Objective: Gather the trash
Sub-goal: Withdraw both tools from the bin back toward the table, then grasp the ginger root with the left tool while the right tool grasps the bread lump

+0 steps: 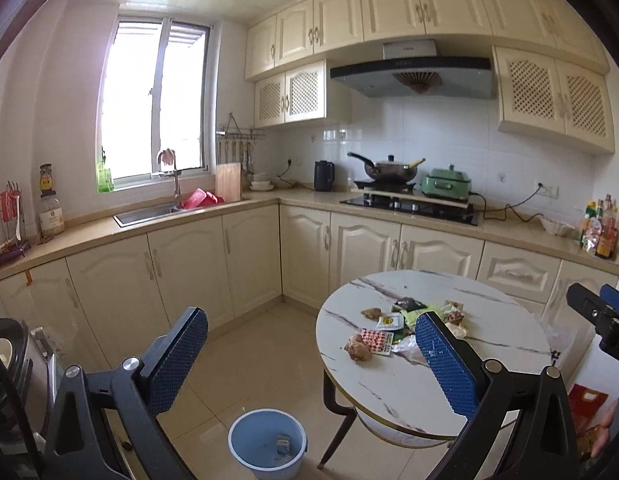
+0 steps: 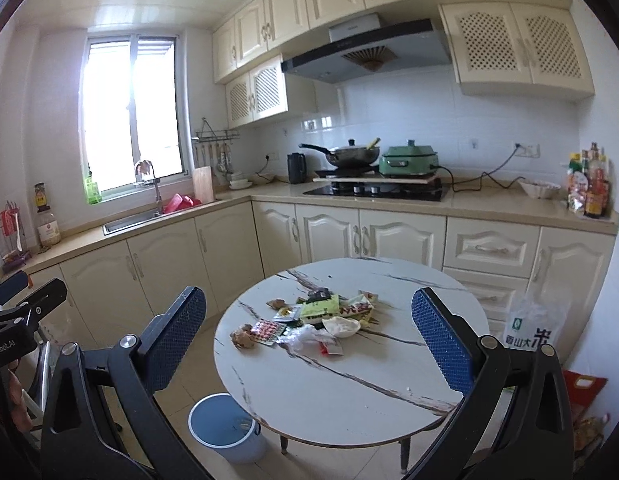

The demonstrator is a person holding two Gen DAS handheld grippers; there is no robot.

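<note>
Grippers both stand wide open and hold nothing. The left gripper [image 1: 311, 360] shows its two blue-padded fingers [image 1: 177, 360] spread far apart, one over the tiled floor, the other in front of the round marble-patterned table [image 1: 389, 392]; neither pad touches anything. The right gripper [image 2: 309, 344] is spread just as wide, its fingers [image 2: 443, 340] framing the table [image 2: 329, 392] from above without contact.

The trash [image 2: 309, 316] lies in a loose heap near the middle of the tabletop — snack wrappers, a crumpled clear plastic bag, a white crumpled piece, a red-and-white patterned packet [image 2: 265, 330] and a brown lump [image 2: 241, 336] at the heap's 8 o'clock edge. In the left wrist view the same heap [image 1: 405, 320] sits at the table's 12 o'clock half, with the patterned packet [image 1: 375, 340] and brown lump [image 1: 359, 350] nearest the camera.

A blue bucket [image 1: 267, 444] stands on the floor at about 7 o'clock from the table, just beside its dark leg, with a small scrap [image 1: 283, 442] already lying in the bottom. From the right wrist the bucket [image 2: 223, 426] is partly tucked under the table's rim.

Each gripper appears in the other's view — the right one [image 1: 601, 316] at the 3 o'clock edge, the left [image 2: 21, 312] at the 9 o'clock edge, a hand [image 2: 15, 392] below it.
</note>
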